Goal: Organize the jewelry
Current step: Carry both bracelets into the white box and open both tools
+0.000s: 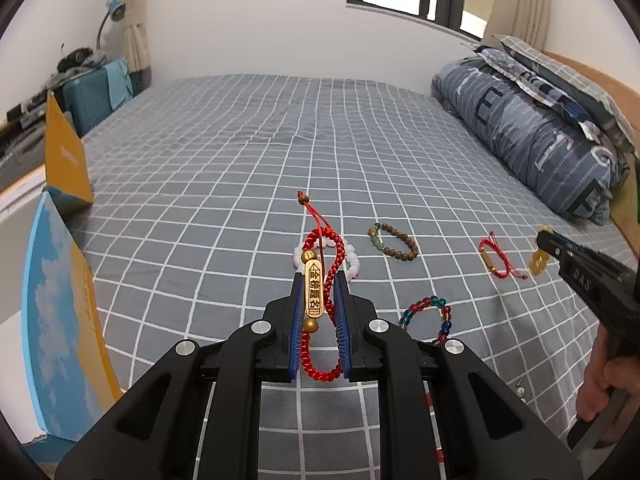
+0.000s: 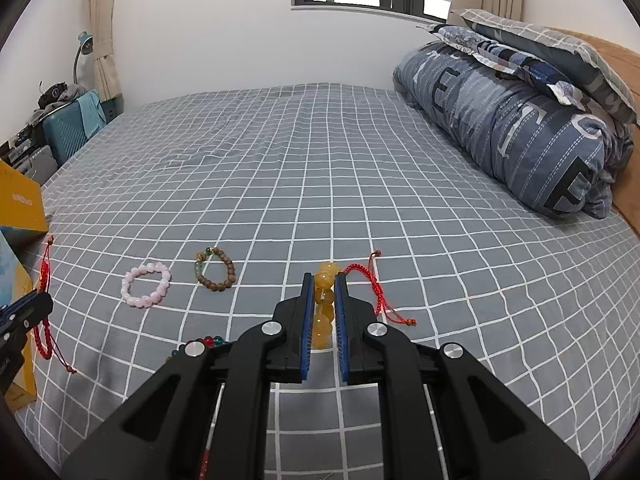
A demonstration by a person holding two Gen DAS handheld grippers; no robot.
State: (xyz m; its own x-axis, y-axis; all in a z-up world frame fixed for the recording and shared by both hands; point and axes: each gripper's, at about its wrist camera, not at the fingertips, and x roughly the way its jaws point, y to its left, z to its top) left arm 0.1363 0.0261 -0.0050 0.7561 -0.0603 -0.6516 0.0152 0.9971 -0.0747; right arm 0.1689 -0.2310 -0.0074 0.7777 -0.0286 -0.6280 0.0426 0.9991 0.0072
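Note:
My left gripper (image 1: 320, 276) is shut on a red braided bracelet (image 1: 316, 360) with a gold tag, held above the checked bedsheet (image 1: 240, 200). My right gripper (image 2: 324, 277) is shut on a yellow bead bracelet (image 2: 323, 308). On the sheet lie a pink bead bracelet (image 2: 146, 284), a brown bead bracelet (image 2: 216, 268), a thin red cord bracelet (image 2: 380, 296) and a multicoloured bead bracelet (image 1: 428, 316). The right gripper (image 1: 544, 240) shows at the right edge of the left wrist view, a hand on its handle. The left gripper (image 2: 40, 300) shows at the left edge of the right wrist view.
A blue-and-yellow box (image 1: 60, 320) with a raised orange flap (image 1: 66, 156) stands at the bed's left edge. A rolled duvet (image 2: 512, 128) and pillows (image 2: 560, 48) fill the right side. A teal suitcase (image 1: 96, 96) and a lamp (image 1: 114, 12) are at the far left.

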